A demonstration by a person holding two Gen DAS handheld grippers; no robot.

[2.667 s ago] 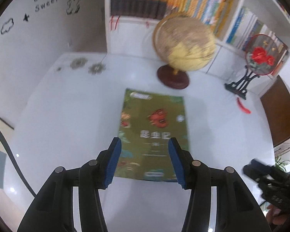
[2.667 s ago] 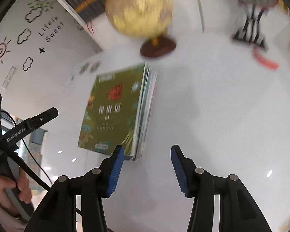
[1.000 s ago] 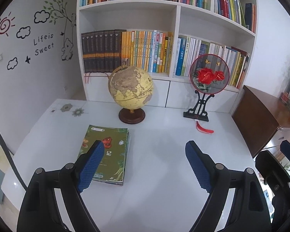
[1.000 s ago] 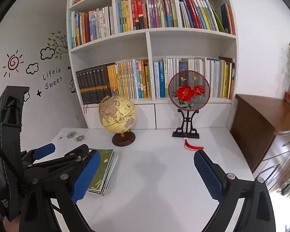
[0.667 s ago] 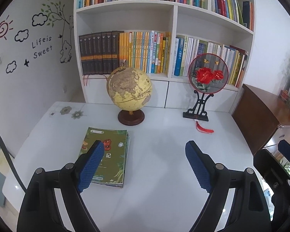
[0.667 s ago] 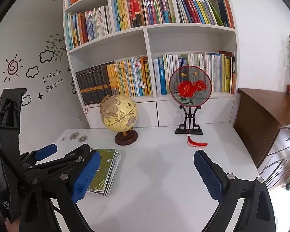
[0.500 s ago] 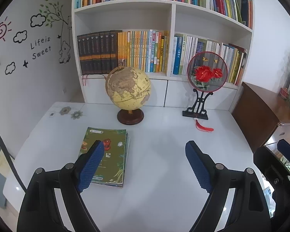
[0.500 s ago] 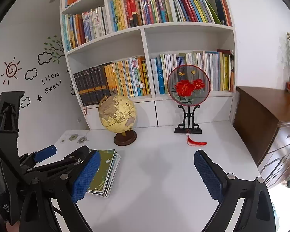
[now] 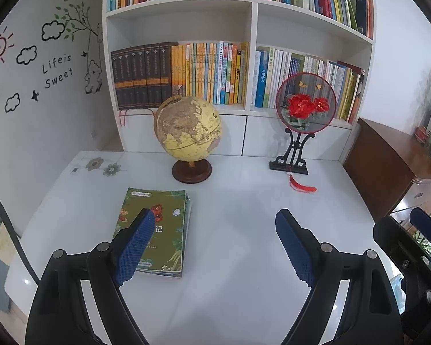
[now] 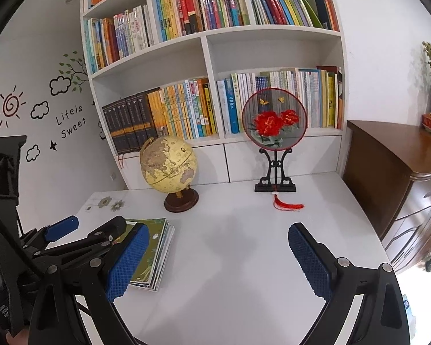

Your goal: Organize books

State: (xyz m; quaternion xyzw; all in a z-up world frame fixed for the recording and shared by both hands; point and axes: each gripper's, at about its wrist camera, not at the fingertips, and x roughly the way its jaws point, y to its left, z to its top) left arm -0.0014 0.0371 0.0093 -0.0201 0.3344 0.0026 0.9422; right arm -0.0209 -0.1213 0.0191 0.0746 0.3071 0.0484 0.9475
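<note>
A stack of thin books with a green cover (image 9: 163, 224) lies flat on the white table (image 9: 238, 258), left of centre; the right wrist view shows the same stack (image 10: 155, 256) from its right edge. My left gripper (image 9: 214, 247) hangs open above the table near the stack, its left pad overlapping the cover in the picture, nothing between its fingers. My right gripper (image 10: 218, 261) is open too, wide, and empty, over the bare table to the right of the stack. The left gripper's body (image 10: 71, 247) shows at the left of the right wrist view.
A globe (image 9: 188, 128) on a brown base stands behind the stack. A round red-flower fan on a black stand (image 9: 304, 106) is at the back right, a red tassel (image 9: 300, 185) before it. Filled white bookshelves (image 9: 252, 26) rise behind the table. A brown cabinet (image 9: 388, 166) flanks the right.
Both grippers have pulled back and risen from close over the green stack and opened wider. Over the last second the views barely shift.
</note>
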